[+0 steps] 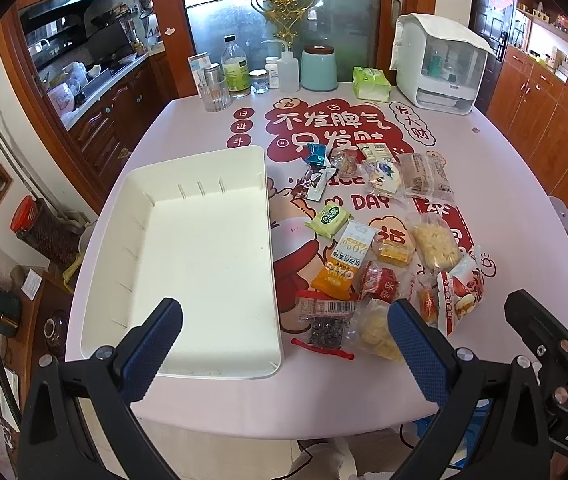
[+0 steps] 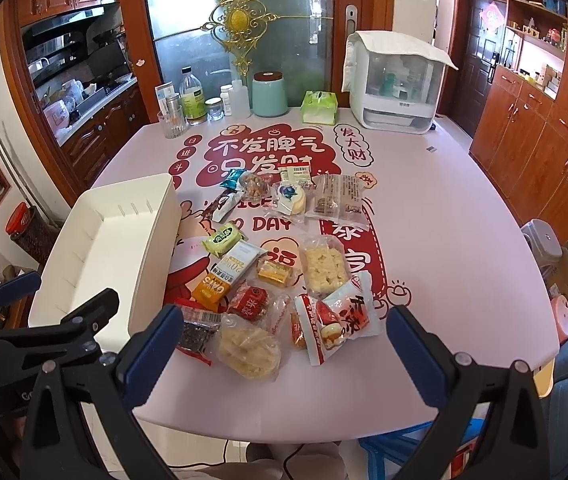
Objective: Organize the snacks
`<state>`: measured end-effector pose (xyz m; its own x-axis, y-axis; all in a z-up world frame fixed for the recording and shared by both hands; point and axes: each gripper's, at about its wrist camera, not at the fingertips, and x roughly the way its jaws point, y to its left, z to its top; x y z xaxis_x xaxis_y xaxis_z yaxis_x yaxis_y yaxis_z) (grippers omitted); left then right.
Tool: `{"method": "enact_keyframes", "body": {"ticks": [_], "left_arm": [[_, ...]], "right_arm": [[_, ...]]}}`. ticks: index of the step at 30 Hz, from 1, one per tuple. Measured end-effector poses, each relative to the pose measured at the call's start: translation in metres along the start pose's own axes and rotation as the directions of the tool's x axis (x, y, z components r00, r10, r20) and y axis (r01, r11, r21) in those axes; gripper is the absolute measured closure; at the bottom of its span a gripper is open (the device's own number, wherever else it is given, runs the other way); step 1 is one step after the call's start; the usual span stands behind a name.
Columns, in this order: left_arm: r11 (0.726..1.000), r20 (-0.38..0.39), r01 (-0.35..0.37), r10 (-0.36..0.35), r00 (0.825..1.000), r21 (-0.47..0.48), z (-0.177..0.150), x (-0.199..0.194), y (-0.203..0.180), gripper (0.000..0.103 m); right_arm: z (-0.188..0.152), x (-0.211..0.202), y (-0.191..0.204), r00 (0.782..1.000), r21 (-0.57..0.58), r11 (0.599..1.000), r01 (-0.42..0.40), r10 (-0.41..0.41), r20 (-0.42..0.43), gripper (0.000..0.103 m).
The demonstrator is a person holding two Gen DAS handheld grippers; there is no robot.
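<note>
Left view, left gripper (image 1: 284,344): jaws spread wide, holding nothing, poised above the table's (image 1: 503,200) near edge.
Left view, tray (image 1: 132,208): white, bare inside, at 9 o'clock of the snacks (image 1: 379,240).
Left view, writing: "OATS" on an orange bar (image 1: 333,278); "DAY" on the mat.
Right view, right gripper (image 2: 280,340): jaws wide apart, gripping nothing, over the nearest packets.
Right view, snacks: loose on the table, at 3 o'clock of the tray.

Right claw (image 2: 280,344) gapes empty above wrapped snacks (image 2: 284,280) scattered beside a white tray (image 2: 124,240) on the table (image 2: 463,260)
</note>
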<state>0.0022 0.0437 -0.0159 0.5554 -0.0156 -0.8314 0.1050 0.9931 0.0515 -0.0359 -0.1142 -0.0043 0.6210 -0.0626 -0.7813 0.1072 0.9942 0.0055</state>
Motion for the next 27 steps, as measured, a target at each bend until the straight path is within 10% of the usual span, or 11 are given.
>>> {"method": "enact_keyframes", "body": {"ticks": [20, 27], "left_arm": [[0.997, -0.044, 0.008, -0.004, 0.999, 0.077, 0.012, 0.018, -0.027, 0.001], [0.986, -0.106, 0.027, -0.010, 0.994, 0.162, 0.032, 0.063, -0.056, 0.001]], "right_arm": [[-0.001, -0.001, -0.012, 0.999, 0.017, 1.000, -0.010, 0.009, 0.050, 0.001], [0.002, 0.027, -0.055, 0.998, 0.080, 0.997, -0.007, 0.011, -0.056, 0.001]]}}
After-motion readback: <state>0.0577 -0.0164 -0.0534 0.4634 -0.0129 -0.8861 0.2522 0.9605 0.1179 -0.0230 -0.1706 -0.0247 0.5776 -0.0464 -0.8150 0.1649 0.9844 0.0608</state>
